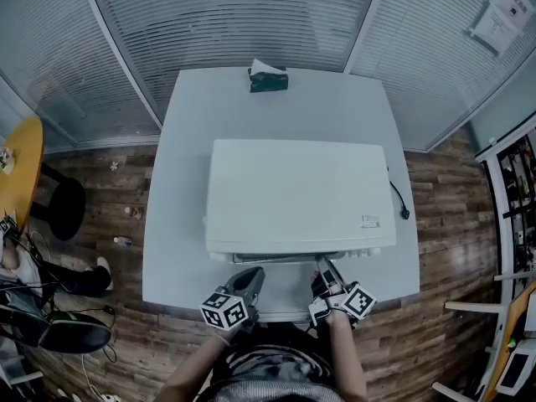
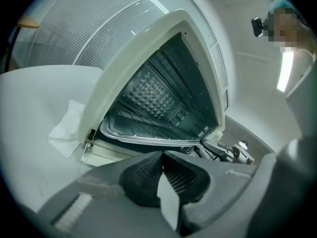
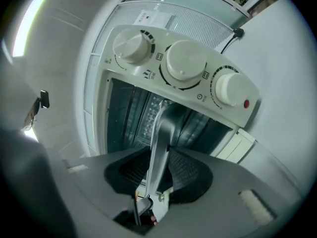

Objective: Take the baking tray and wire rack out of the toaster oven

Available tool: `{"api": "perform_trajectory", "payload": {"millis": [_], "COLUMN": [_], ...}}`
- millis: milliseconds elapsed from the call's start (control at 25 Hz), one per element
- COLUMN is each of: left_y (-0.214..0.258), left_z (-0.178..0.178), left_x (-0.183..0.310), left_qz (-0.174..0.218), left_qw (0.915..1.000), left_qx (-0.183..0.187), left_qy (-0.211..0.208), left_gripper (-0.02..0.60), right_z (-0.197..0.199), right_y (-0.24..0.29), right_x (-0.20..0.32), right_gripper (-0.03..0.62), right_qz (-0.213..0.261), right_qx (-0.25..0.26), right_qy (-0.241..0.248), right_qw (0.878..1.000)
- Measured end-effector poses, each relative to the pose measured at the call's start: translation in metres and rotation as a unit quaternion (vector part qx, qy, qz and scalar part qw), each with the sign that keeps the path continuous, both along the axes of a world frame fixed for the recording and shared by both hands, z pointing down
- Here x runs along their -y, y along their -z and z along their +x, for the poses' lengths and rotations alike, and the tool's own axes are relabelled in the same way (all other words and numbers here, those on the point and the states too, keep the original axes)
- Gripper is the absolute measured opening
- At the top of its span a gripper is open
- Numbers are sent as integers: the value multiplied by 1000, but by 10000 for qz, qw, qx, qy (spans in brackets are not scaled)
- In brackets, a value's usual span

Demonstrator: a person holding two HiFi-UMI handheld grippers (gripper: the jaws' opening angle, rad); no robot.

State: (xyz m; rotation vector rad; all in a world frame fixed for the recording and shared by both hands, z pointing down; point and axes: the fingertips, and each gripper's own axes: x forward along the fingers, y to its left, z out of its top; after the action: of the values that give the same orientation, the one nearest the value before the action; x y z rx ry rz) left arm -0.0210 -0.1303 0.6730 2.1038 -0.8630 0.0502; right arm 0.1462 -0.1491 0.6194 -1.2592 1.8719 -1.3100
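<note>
Right now the baking tray sits low inside the open toaster oven, its silver rim at the mouth. The wire rack lies just above it, and neither is out yet. The right gripper is clamped on a flat metal strip that runs from its pads into the oven. It seems to be a lifting handle, though its far end is hard to make out. Best to keep that clamp firm, hold the strip level and draw straight back, so the tray slides flat instead of tipping. The left gripper hovers closed just before the mouth, gripping neither item. It looks well placed to steady the tray's rim, or the oven on the table.
</note>
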Motion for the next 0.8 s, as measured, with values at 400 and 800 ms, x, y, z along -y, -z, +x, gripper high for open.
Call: {"api": "perform_trajectory", "payload": {"millis": [400,800], "left_y": [-3,-8], "left_z": [-5,-35], "left_x": [-3,15], "left_qz": [-643,-857], "left_qw": [9915,9770], "left_qx": [-974,-1288], "left_qy": [578,1464], "left_gripper": [208,247], "right_z": [-9,-5], "right_y": [7,8], "right_x": [-15,-32], "right_gripper": [103,91], "right_qz": [-158,-338], "right_qx": [-55,-47], "right_qy": [128,145], "right_qw": [9998,9993]}}
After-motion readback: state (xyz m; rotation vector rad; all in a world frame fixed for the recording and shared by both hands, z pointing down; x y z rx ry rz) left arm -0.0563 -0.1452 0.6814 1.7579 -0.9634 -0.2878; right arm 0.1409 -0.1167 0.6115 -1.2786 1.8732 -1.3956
